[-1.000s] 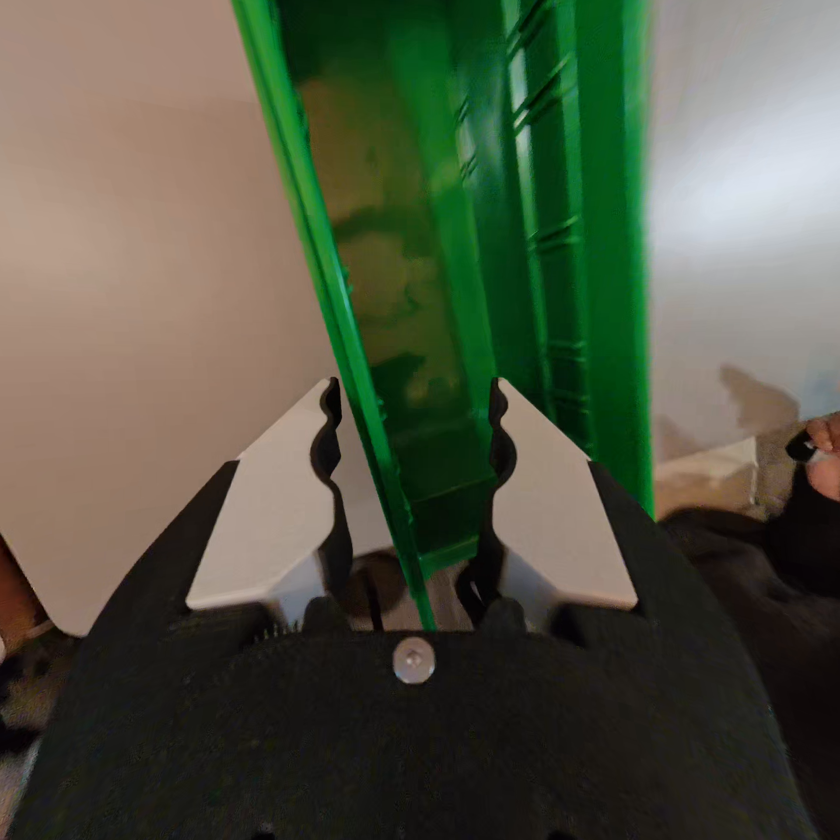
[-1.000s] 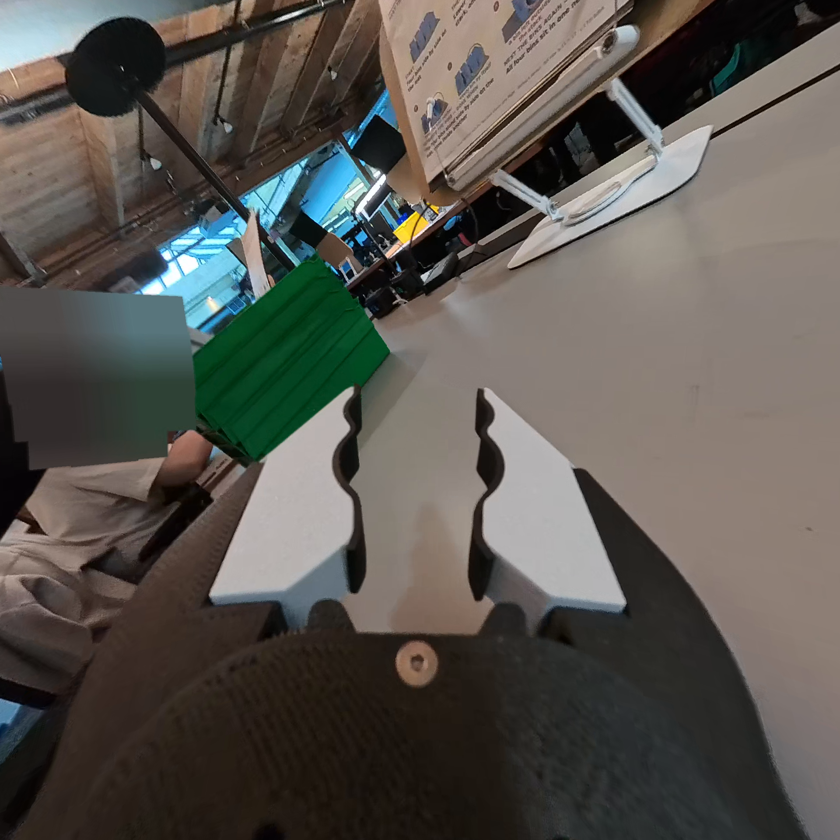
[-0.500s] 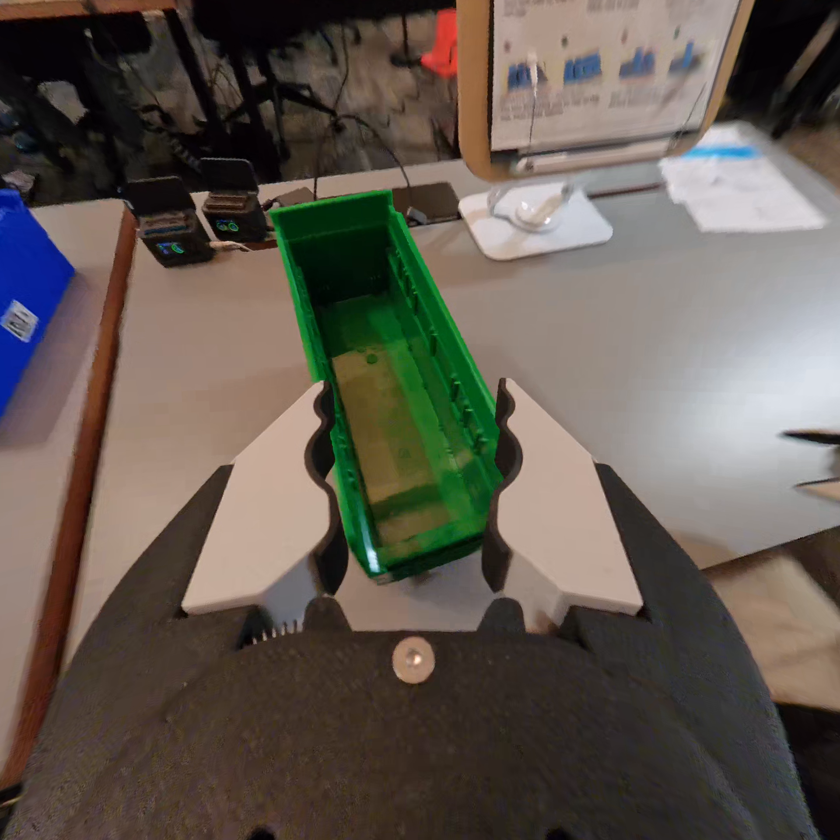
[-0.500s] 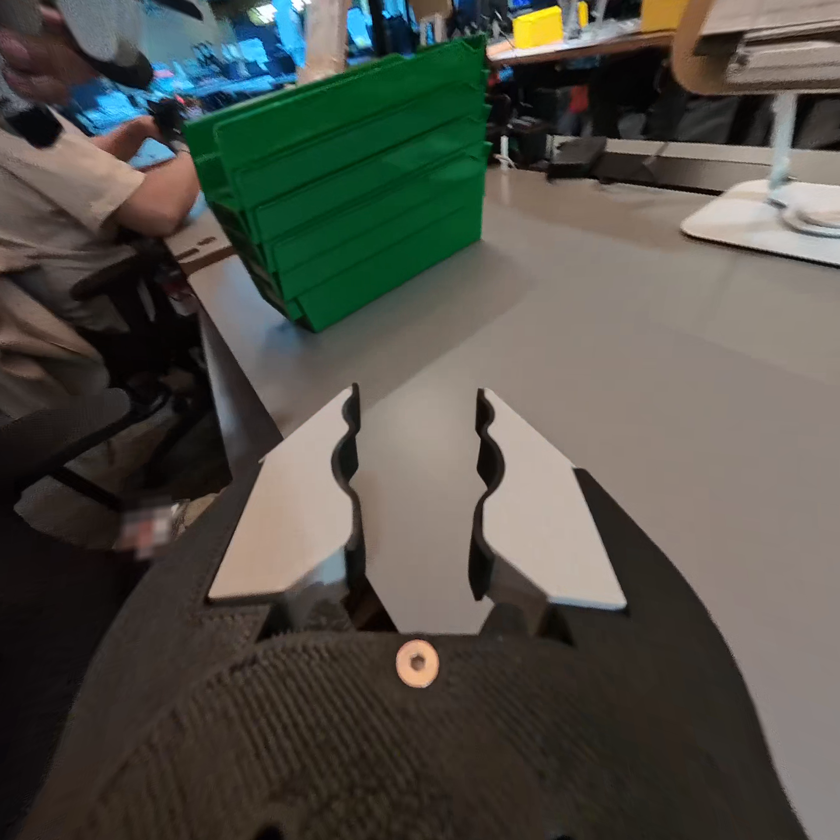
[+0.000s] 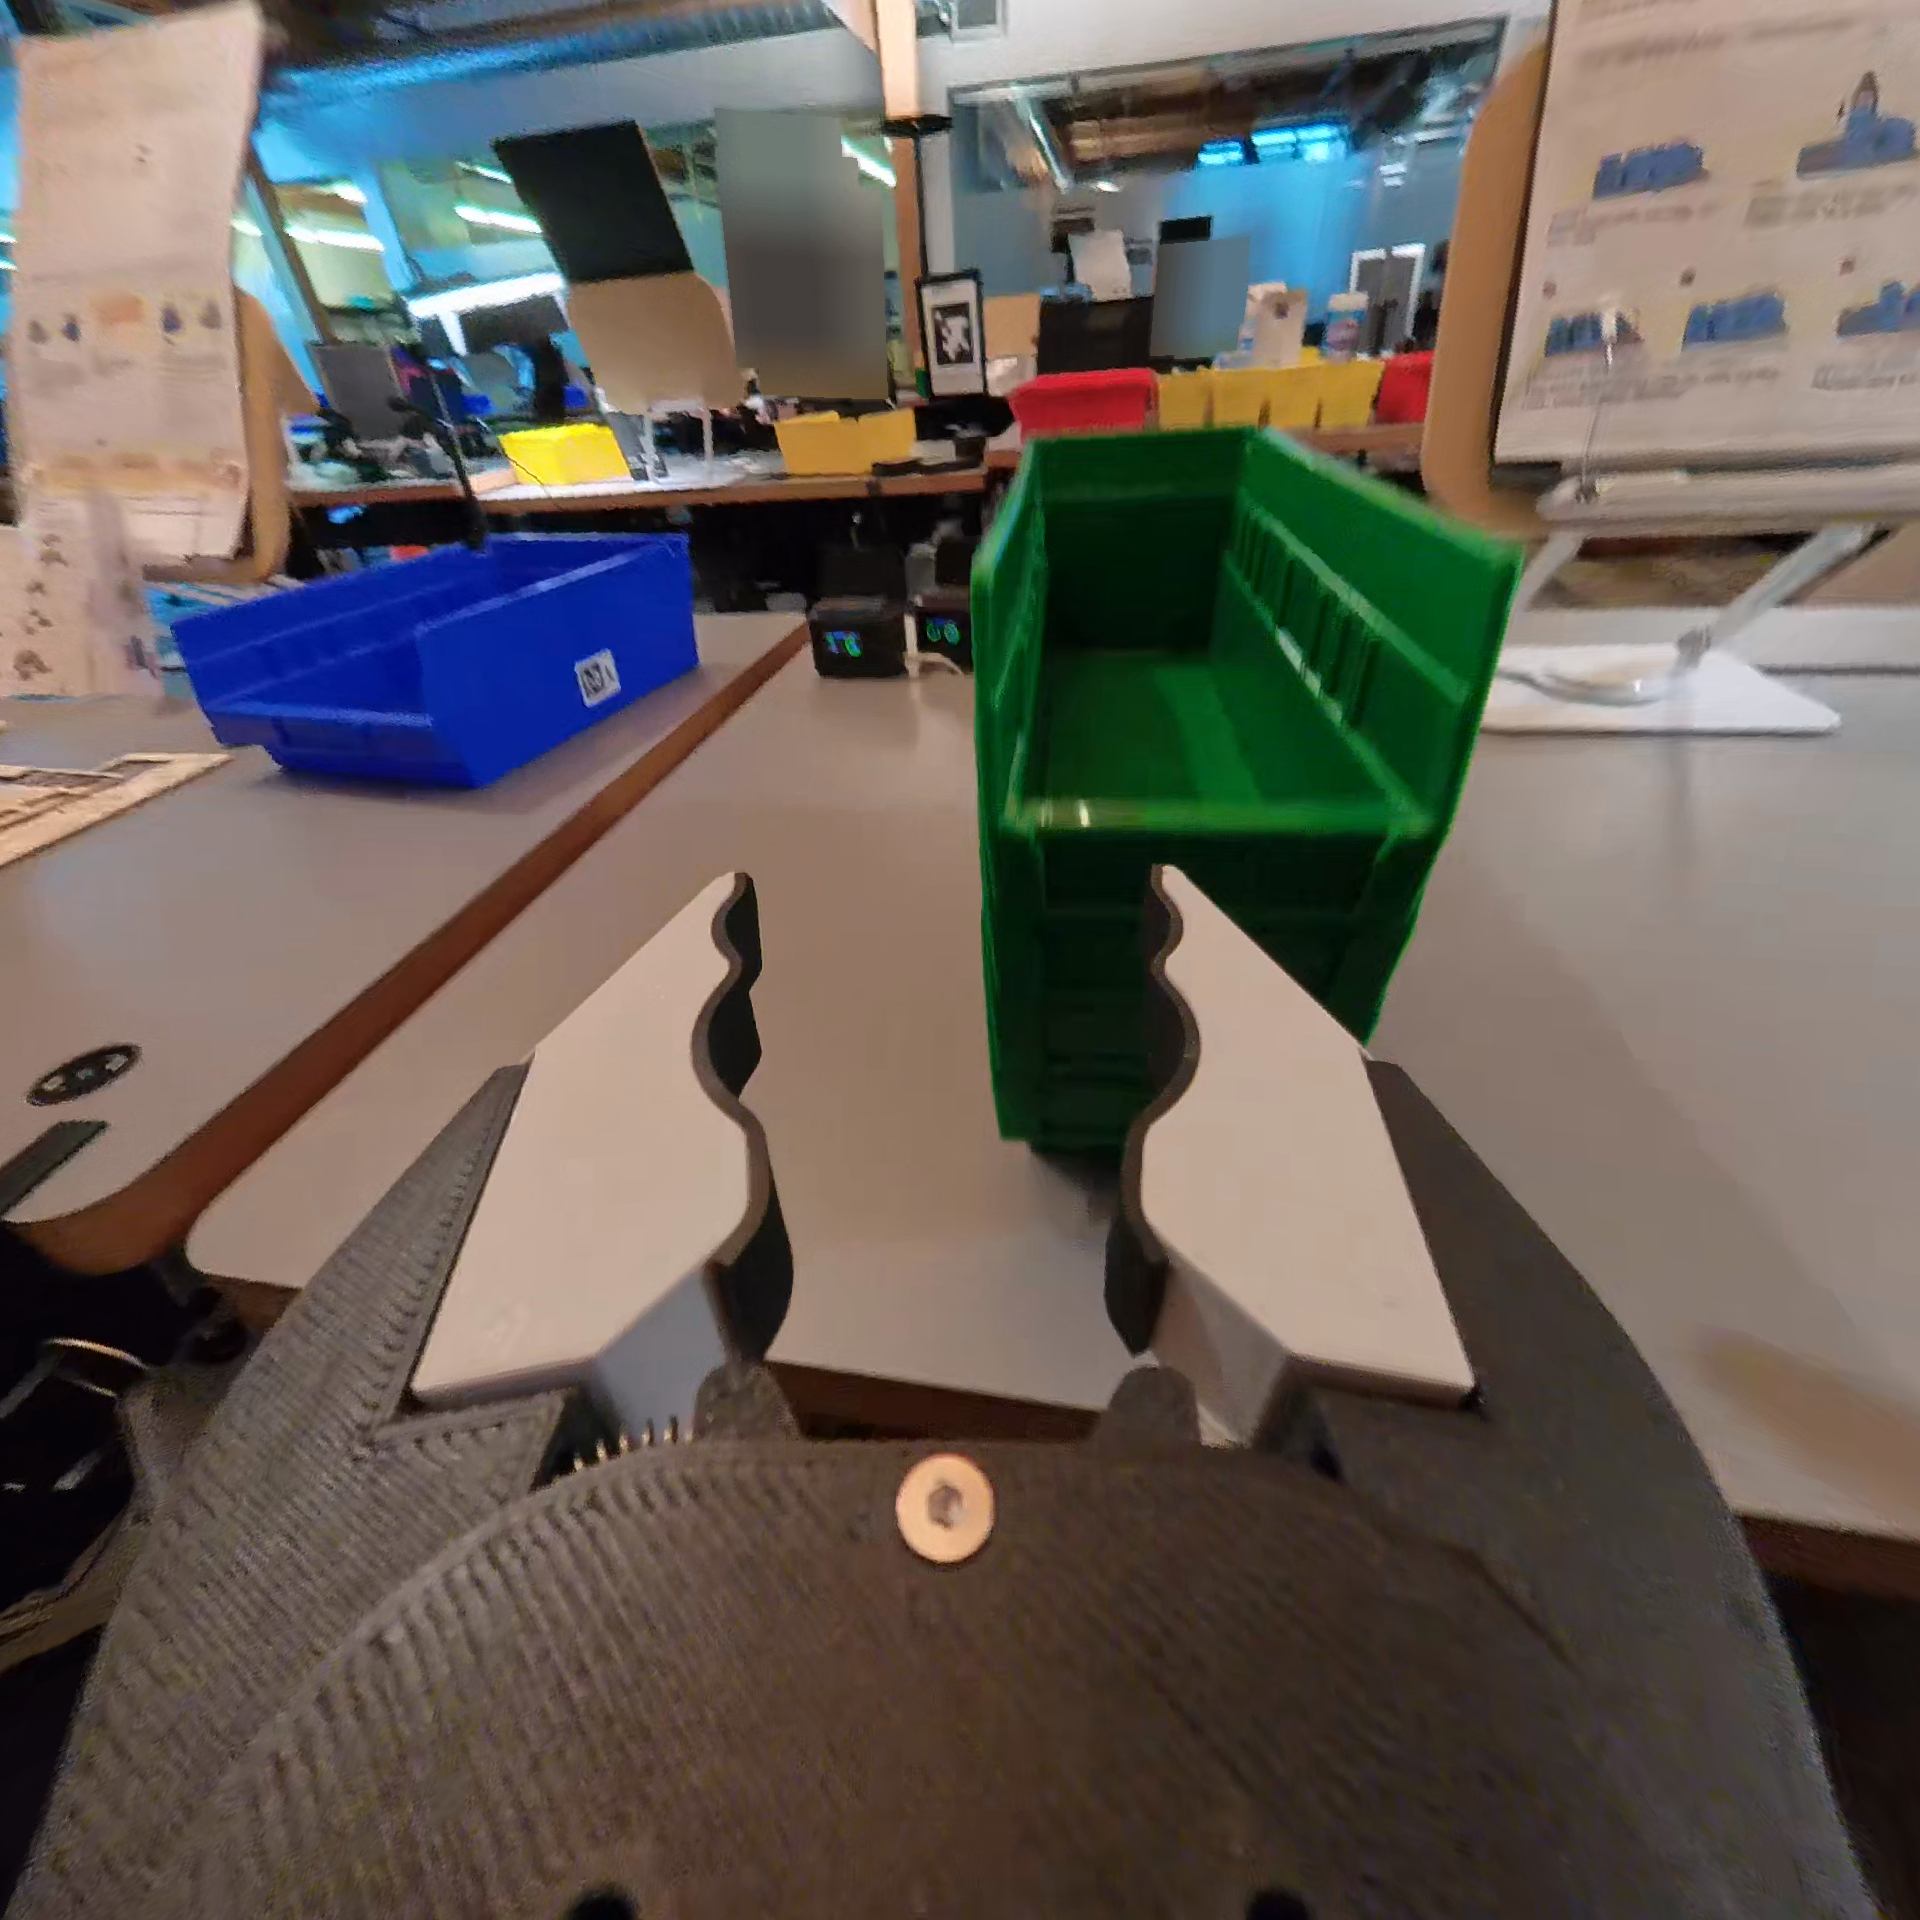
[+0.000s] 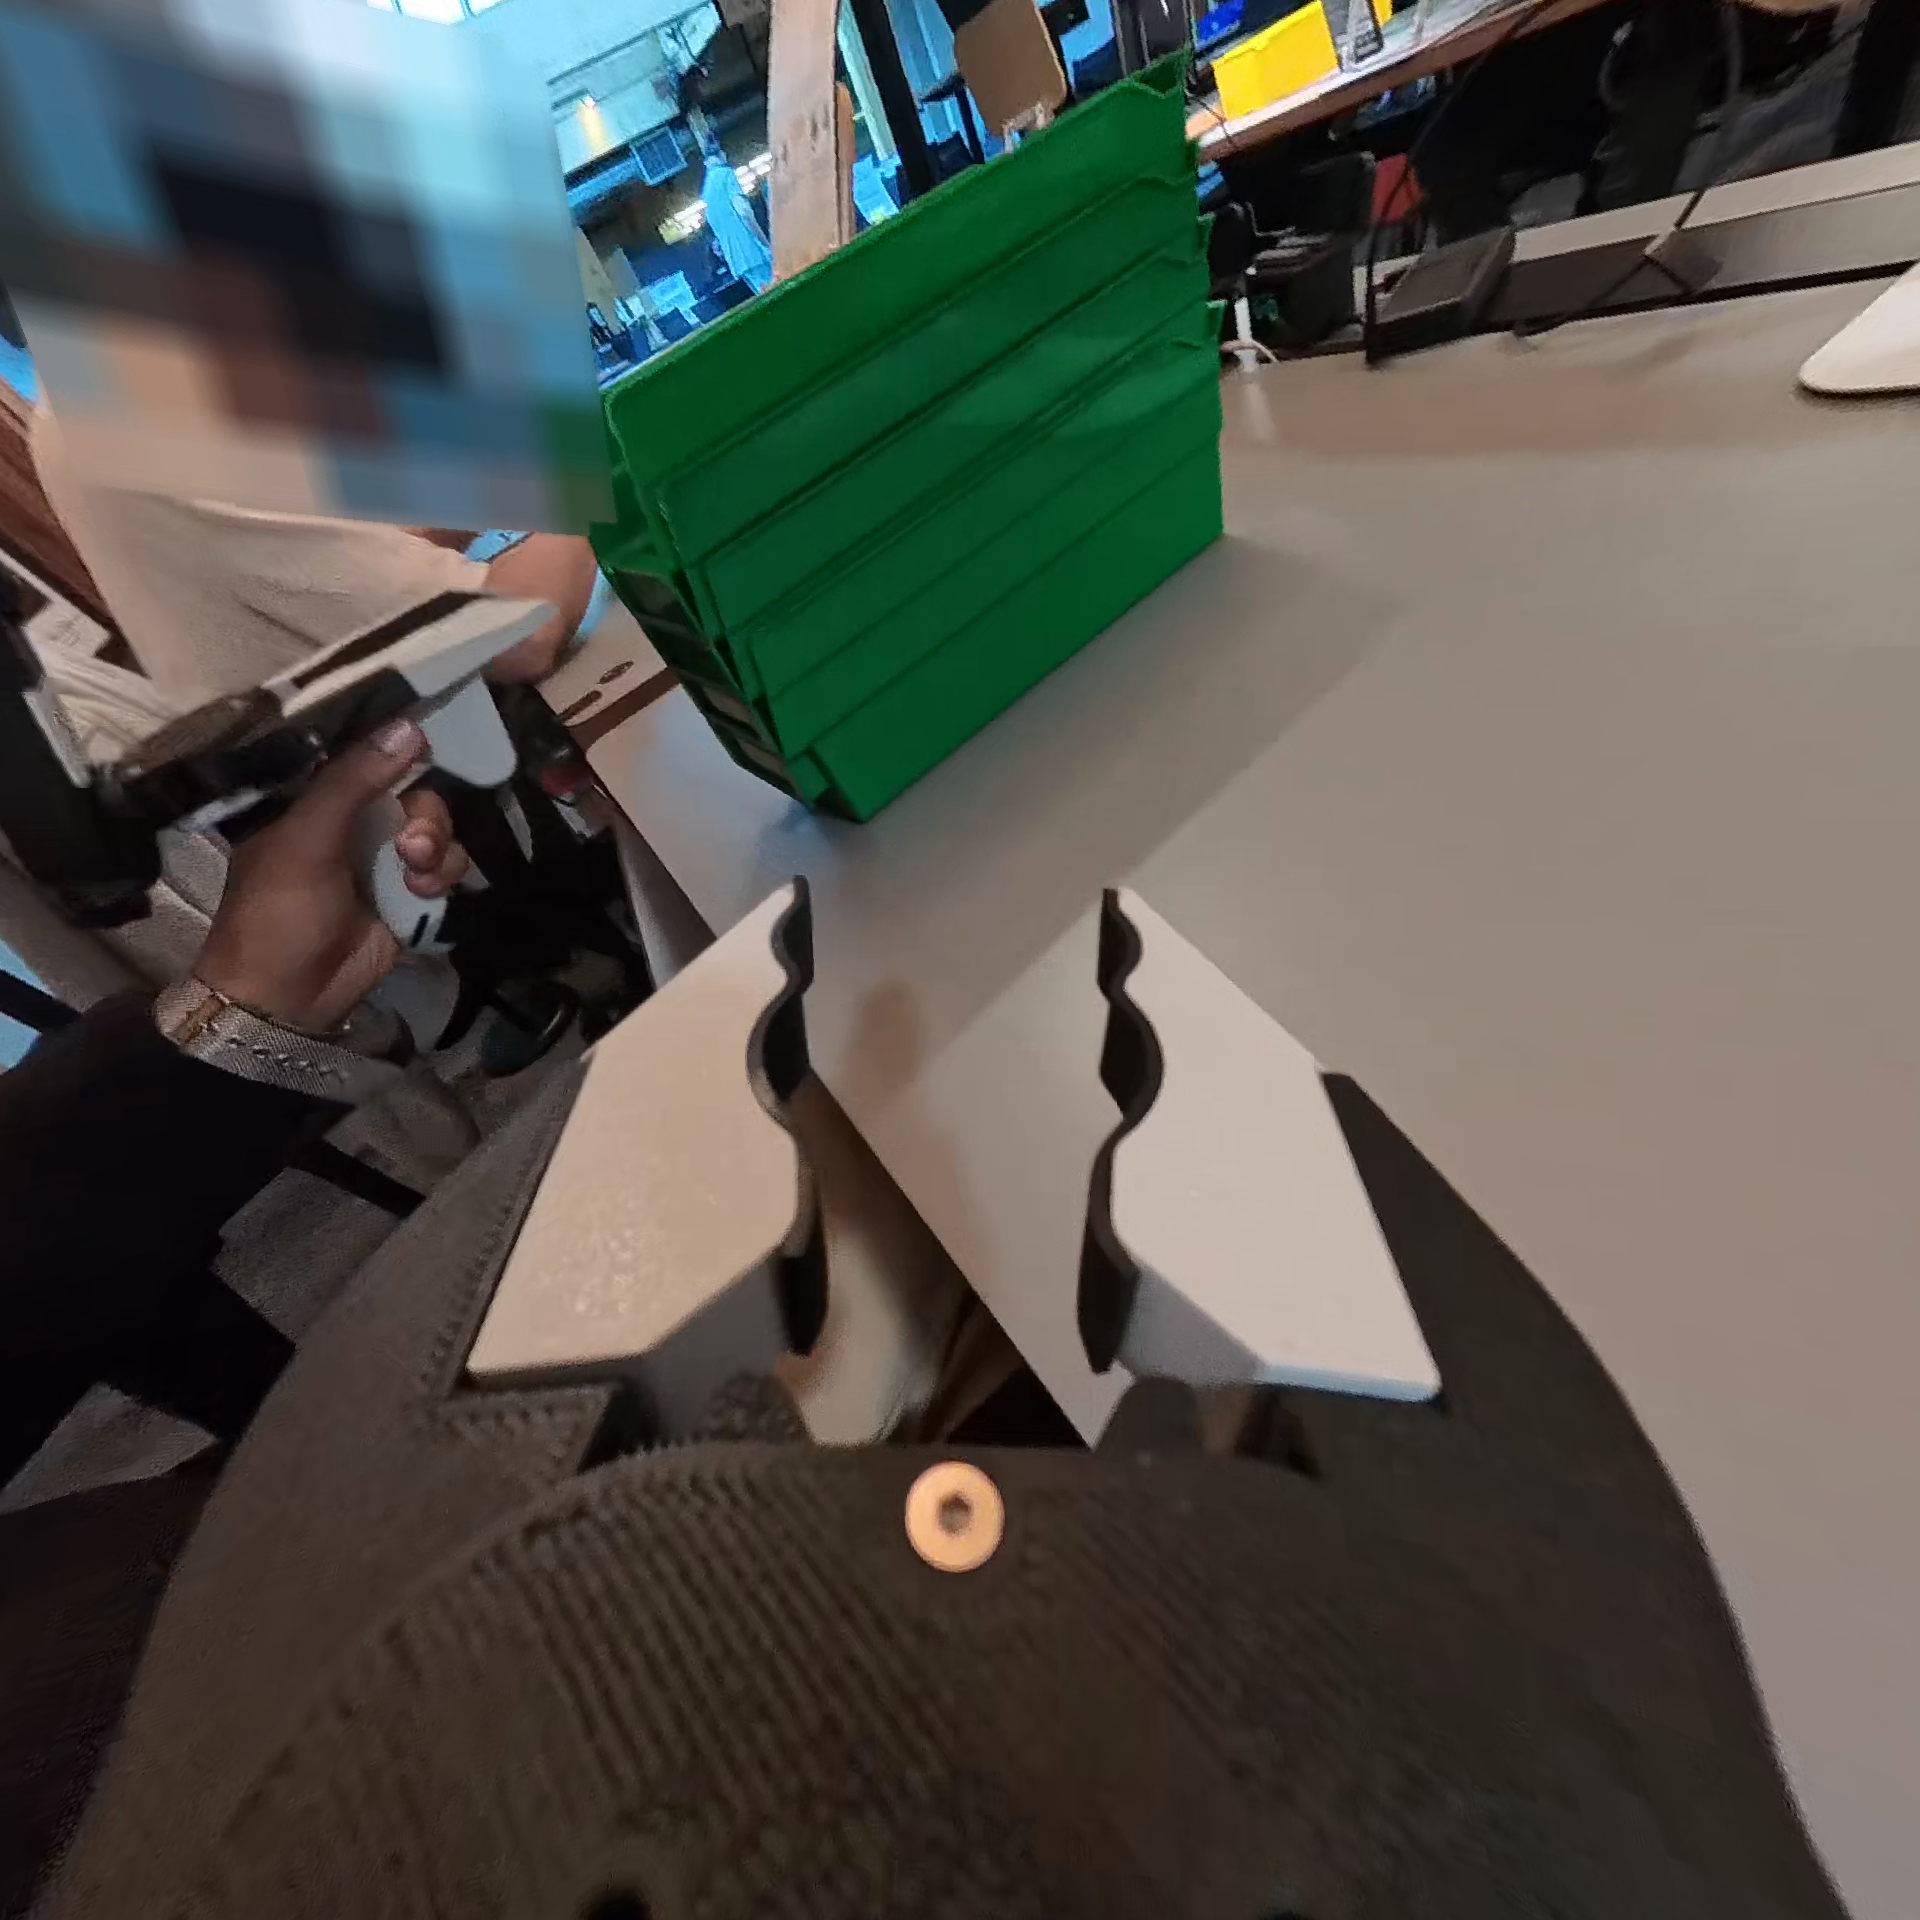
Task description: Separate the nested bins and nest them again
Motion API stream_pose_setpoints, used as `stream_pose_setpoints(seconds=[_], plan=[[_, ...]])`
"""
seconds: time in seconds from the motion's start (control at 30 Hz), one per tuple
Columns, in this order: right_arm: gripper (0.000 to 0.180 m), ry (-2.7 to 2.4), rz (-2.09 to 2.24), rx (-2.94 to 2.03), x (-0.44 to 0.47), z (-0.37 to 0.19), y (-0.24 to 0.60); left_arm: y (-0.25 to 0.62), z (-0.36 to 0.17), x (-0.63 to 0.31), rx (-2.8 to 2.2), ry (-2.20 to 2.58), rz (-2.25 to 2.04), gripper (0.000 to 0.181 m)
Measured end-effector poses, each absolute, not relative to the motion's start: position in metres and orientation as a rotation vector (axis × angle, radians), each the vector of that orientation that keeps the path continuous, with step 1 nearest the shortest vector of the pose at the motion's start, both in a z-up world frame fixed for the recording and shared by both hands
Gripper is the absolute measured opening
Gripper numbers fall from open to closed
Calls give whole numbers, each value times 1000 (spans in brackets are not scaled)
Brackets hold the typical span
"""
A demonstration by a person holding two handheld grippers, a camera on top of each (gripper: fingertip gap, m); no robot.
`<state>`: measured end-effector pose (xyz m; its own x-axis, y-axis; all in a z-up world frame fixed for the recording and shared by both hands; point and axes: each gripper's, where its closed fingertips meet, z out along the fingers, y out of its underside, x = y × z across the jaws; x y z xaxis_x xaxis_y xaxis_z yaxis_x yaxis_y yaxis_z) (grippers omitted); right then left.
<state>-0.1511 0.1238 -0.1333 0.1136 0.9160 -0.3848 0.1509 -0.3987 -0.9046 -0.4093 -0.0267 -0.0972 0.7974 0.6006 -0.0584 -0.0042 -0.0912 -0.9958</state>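
Blue bin (image 5: 447, 665) sits well left of nested green bins (image 5: 1216, 769).

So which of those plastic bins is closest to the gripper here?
The green nested stack, standing right beyond the open left hand-held gripper. The blue bin sits on the next table, the yellow and red ones far behind.

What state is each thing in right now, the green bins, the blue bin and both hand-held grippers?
Green bins: nested in one stack, upright on the grey table, not held.
Blue bin: open, apparently empty, on the neighbouring table.
Left hand-held gripper: open, empty.
Right hand-held gripper: open, empty.
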Motion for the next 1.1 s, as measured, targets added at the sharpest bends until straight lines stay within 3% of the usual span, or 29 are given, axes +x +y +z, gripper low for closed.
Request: stream_pose_setpoints(seconds=[0.2,0.37,0.63,0.67,0.73,0.87,1.1], plan=[[58,-1008,1236,-1718,-133,-143,132,-5,-101,-411,-1594,-473,281,85],[61,-1041,1033,-1690,-118,-146,119,-9,-77,-414,-1460,-379,198,63],[55,-1171,647,-1474,-130,-142,104,0,-71,-432,-1374,-352,205,63],[45,-1156,601,-1403,-139,-133,107,-6,-60,-434,-1279,-350,203,54],[45,-1183,566,-1248,-175,-110,100,-32,-33,-446,-1042,-382,298,29],[47,-1369,462,-970,-266,-78,49,-18,-43,-452,-1134,-352,246,44],[50,-1524,127,-635,-352,-81,2,-19,-68,-467,-1199,-428,182,46]])
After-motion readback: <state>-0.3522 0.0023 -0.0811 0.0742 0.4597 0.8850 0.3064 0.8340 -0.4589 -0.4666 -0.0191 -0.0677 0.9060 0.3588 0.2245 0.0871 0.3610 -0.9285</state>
